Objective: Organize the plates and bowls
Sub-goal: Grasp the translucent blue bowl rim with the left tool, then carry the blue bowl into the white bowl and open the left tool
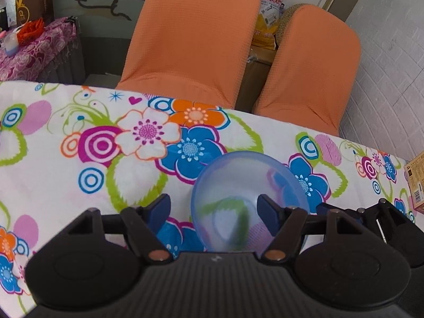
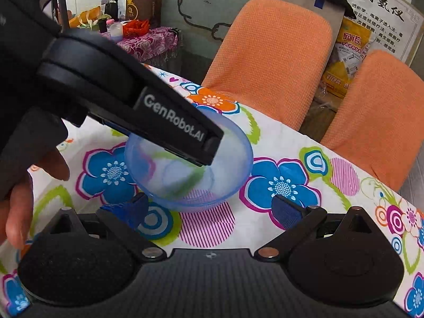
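Left gripper jaws wide, straddling the blue bowl rim on the floral tablecloth; right gripper wide too, empty. Bowl's slick plastic, prob squirts out w/ an off-center pinch.

Floral tablecloth is covering the table to its far edge. Two orange-covered chairs are standing just beyond that far edge, the larger left of the smaller, with a yellow printed bag showing between their backs. A cardboard box is sitting at the table's right edge, and a side table under purple patterned cloth is standing farther back on the left.
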Motion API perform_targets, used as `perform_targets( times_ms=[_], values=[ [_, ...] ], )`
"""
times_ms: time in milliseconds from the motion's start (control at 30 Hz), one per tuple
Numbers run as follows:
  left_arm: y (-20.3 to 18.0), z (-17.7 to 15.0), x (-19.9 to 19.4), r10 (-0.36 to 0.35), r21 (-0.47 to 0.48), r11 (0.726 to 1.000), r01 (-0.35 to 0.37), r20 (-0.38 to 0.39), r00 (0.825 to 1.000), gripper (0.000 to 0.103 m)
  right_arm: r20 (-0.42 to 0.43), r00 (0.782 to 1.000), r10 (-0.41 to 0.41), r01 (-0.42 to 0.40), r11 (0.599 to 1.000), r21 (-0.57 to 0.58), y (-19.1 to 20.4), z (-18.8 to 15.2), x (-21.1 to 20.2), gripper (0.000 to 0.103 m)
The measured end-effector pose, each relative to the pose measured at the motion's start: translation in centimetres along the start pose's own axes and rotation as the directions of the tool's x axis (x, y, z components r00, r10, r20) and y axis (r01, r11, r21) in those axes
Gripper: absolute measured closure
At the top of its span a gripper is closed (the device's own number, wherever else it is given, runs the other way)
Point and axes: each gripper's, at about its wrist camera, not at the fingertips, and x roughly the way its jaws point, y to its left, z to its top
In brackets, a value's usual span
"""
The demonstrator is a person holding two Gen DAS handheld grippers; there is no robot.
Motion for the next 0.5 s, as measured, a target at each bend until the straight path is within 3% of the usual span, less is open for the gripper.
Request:
perform_targets(
  times_ms=[267, 500],
  values=[
    [-0.1, -0.3, 0.8, -0.005, 0.043, 0.999, 0.005, 0.01, 1.0, 0.032, 0.069, 0.995, 0.078, -0.084, 0.991, 0.1, -1.0, -1.1, 0.3, 0.013],
    [-0.2, -0.6, 0.8, -0.003, 0.053, 0.999, 0.002, 0.021, 1.0, 0.032, 0.108, 0.992, 0.073, -0.083, 0.992, 0.095, -0.3, -1.7, 0.0, 0.012]
  ],
)
